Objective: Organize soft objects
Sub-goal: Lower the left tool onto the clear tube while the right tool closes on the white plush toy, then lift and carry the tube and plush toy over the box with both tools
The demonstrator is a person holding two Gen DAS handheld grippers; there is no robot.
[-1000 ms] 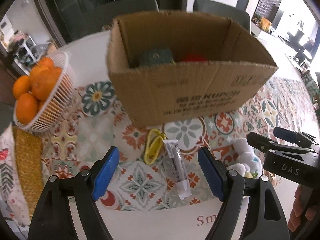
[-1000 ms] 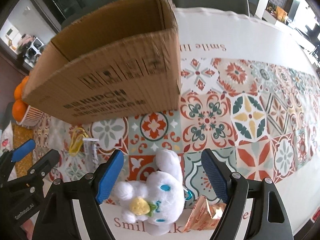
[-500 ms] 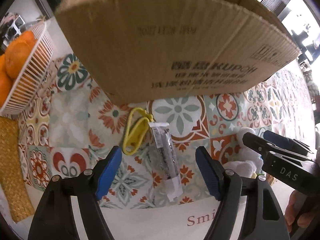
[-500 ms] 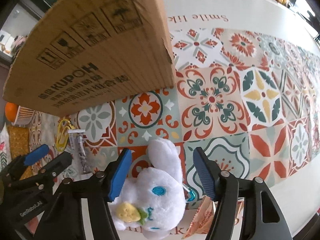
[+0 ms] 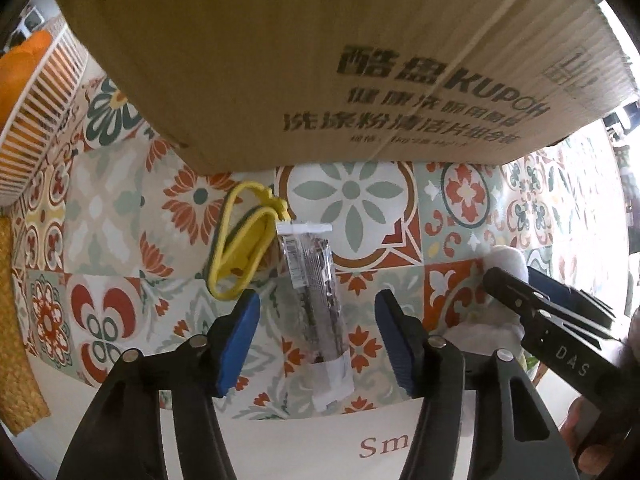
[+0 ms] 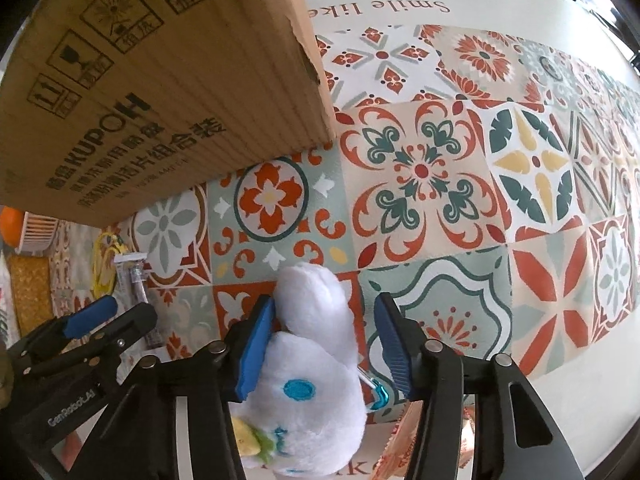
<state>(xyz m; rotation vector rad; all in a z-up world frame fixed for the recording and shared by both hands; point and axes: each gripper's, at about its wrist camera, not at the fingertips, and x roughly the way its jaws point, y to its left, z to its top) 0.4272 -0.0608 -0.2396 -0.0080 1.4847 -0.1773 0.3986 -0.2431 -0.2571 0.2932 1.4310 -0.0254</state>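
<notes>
A clear packet with dark contents lies on the patterned tablecloth between the blue pads of my left gripper. Its jaws are closing and the pads stand clear of the packet on both sides. A white plush toy with a blue eye lies between the pads of my right gripper, whose jaws are also closing. The left pad is at the plush's side; the right pad still has a gap. Both grippers point down, close over the table. The cardboard box stands right behind both objects.
A yellow loop lies just left of the packet. A white basket of oranges and a woven mat sit at the far left. A crinkled snack pack and a blue clip lie beside the plush.
Both grippers have sunk toward the table and their jaws have narrowed around the packet and the plush. The box now fills the top of both views, its inside hidden.
</notes>
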